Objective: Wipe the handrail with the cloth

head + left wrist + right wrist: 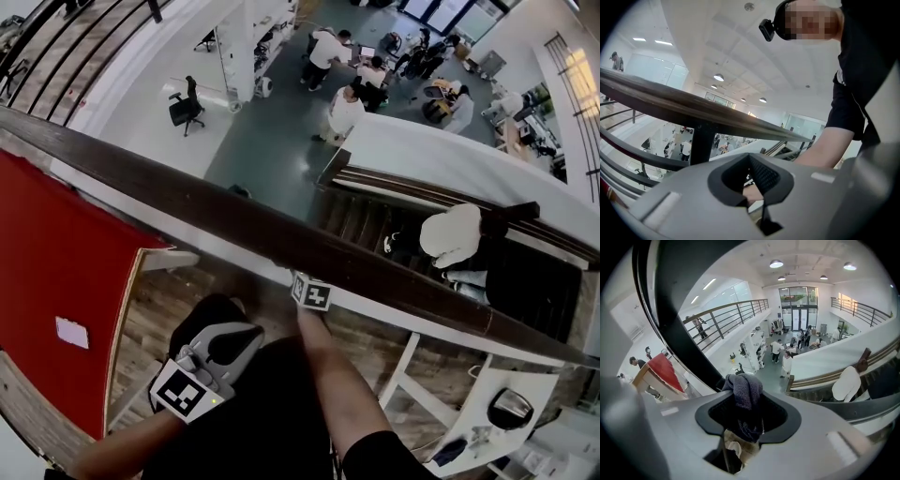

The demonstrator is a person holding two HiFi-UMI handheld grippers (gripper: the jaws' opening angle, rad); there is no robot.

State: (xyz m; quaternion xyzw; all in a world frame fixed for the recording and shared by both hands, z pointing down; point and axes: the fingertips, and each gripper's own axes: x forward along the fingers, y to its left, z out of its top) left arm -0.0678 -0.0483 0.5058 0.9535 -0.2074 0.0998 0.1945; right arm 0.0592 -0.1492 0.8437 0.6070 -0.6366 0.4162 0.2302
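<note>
the handrail [234,220] is a long dark wooden bar on a balcony edge. in the head view it crosses the whole frame on a slant, from upper left down to lower right, with an open hall and a staircase [375,225] far below. its long axis is the line any wipe has to follow.

the cloth [744,389] is a dark grey bunched wad, pinched in the right gripper [749,420]. the jaws stand partly closed on it and its end pokes out past them. in the right gripper view the rail sweeps up the left side as a broad dark band, and the cloth sits just beside its edge. i cannot tell whether the two touch. the head view shows this gripper's marker cube right against the rail's near side, about midway along, and the cloth itself is hidden there.

the left gripper [752,176] is pressed fully together with nothing in it. it hangs lower and nearer the body, apart from the rail, which passes above it. a red panel [56,272] lies to its left.

the right hand is clearly the nearer one, so the wipe looks like its job, sliding lengthwise.
</note>
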